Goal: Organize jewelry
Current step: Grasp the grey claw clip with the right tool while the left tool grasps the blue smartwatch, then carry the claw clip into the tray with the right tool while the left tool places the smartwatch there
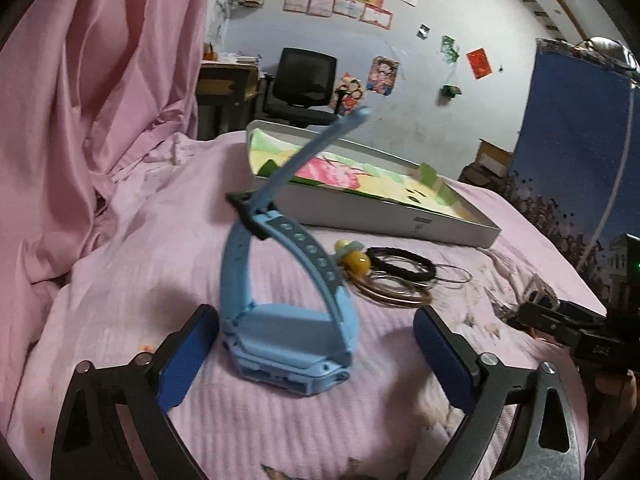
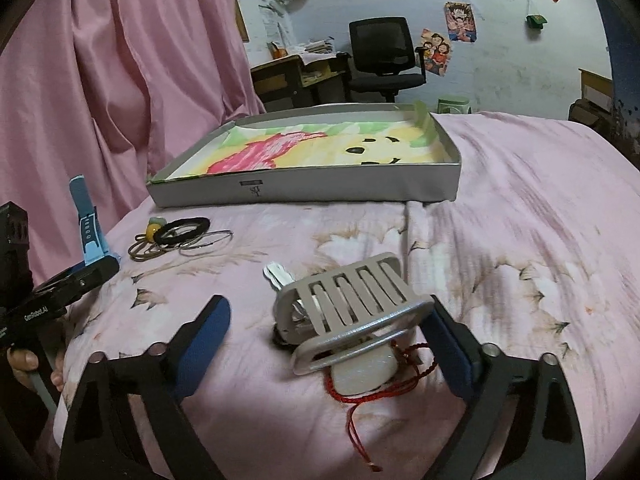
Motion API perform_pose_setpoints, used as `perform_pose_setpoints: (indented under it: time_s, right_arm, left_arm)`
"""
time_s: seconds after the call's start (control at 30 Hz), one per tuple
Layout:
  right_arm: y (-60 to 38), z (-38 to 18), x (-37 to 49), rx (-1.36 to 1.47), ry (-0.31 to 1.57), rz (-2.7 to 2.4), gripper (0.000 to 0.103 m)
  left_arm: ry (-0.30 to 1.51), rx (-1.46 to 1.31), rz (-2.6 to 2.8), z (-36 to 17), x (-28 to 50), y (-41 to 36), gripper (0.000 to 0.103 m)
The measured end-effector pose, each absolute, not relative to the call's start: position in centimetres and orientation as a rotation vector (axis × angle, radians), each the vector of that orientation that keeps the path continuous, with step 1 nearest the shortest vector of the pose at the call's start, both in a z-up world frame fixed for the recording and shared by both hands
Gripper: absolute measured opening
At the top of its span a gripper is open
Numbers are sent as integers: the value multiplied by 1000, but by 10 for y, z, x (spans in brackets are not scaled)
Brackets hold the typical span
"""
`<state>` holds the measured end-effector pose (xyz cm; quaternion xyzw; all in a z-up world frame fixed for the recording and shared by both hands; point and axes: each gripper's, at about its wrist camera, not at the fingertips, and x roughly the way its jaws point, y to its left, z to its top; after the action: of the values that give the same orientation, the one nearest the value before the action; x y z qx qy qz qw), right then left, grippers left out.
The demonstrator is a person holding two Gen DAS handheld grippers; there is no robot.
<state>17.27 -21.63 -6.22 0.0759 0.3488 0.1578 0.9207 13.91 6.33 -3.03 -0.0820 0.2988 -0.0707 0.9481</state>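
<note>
Pale blue plastic filled the left wrist view: the watch [image 1: 280, 332] sat on the pink bedspread [image 1: 120, 280] between the spread pads of the left gripper [image 1: 316, 352], neither pad touching it, its strap looped upward with the loose tail sticking out toward the far tray [image 1: 380, 216]. We judged the watch top-heavy; if one pad met the case before the other, it could tip or skid on the soft cloth, and the free tail could snag the tray wall on the way in. Just beyond the watch lay the thin bangles [image 1: 400, 288], a black hair tie [image 1: 400, 264] and yellow beads [image 1: 354, 260], near enough to be dragged along. The right gripper [image 2: 328, 344] also stood wide apart, straddling a grey slatted hair claw [image 2: 352, 312] that lay over a pale stone on a red cord [image 2: 372, 380]; closing there might have caught the cord and lifted both together. For writing, we read "GenRoboAI", or something close to it, on the left gripper's body in the right wrist view; the small dark label on the tray's near wall [image 2: 252, 188] was too small to make out.
</note>
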Motion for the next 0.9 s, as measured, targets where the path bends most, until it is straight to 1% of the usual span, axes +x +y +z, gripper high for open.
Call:
perform_pose_setpoints:
  time_s: [0.07,0.1,0.23,0.27,0.37,0.47,0.53,0.7,0.9]
  right_arm:
    - [-217,-64,174,163,728,333,71]
    - [-217,-65,175,162,731,333,69]
    - [-216,-65,175,153,728,334,67]
    - [-217,-65,175,154,727,335,65]
    - [-217,-64,175,165,727,341,63]
    - [-218,-65,175,171,725,344,63]
    - [-218,-65,175,169,723,346,62]
    - [-216,-63,173,162,711,353,62]
    - [-213,-52,161,131,639,352,62]
  left_arm:
    - [604,-167,-161,-30,139,61,92]
    - [602,-170,-162,-30,140,61,90]
    - [586,-202,-173,-30,136,65,85]
    - [584,-207,-175,-30,136,66,84]
    - [584,-215,-171,-31,135,68,77]
    - [588,-217,-164,-32,136,68,68]
    - [590,-221,-163,-33,136,68,58]
    - [581,-221,-181,-33,131,66,58]
    - [536,-173,-161,-26,117,52,58]
